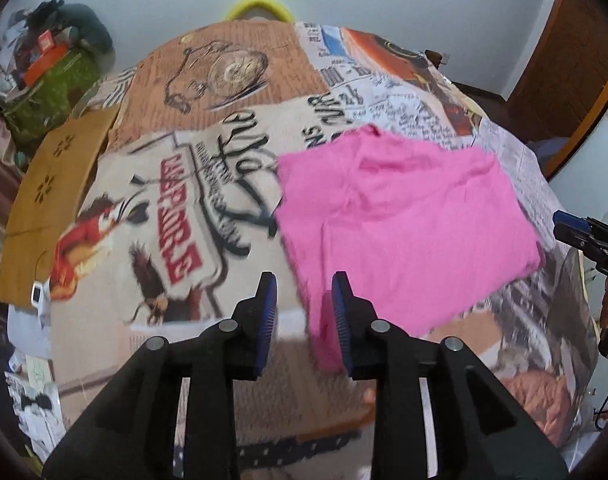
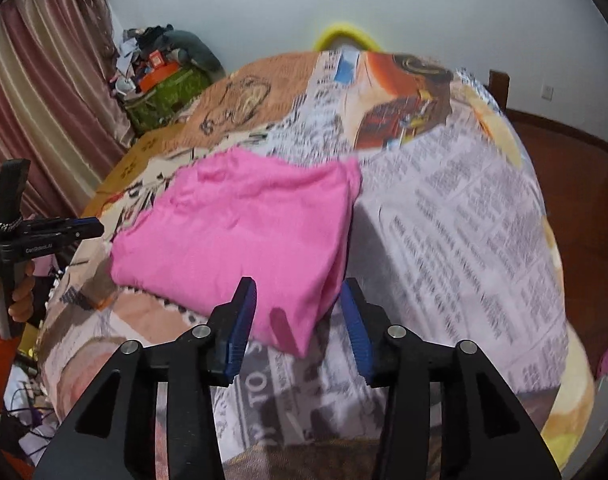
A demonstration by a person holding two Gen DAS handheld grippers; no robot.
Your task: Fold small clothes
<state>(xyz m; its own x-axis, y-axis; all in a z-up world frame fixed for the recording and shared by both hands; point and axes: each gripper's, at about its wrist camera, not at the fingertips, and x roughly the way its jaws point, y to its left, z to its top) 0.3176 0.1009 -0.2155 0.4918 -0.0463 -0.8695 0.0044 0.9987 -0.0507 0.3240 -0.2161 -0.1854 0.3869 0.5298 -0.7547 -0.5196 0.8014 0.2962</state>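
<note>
A pink garment (image 1: 403, 220) lies folded flat on a table covered with a printed newspaper-pattern cloth (image 1: 176, 208). My left gripper (image 1: 304, 312) is open at the garment's near left corner, jaws astride its edge, not closed on it. In the right wrist view the same garment (image 2: 244, 232) lies left of centre. My right gripper (image 2: 298, 312) is open with the garment's near right corner between the jaws. The right gripper also shows at the right edge of the left wrist view (image 1: 583, 236); the left gripper shows at the left edge of the right wrist view (image 2: 64, 232).
A brown cardboard sheet (image 1: 52, 200) lies at the table's left edge. A green box piled with clutter (image 1: 52, 88) stands beyond it by a curtain (image 2: 44, 100). A yellow ring (image 1: 260, 6) shows behind the far edge. Wooden floor (image 2: 575, 184) lies to the right.
</note>
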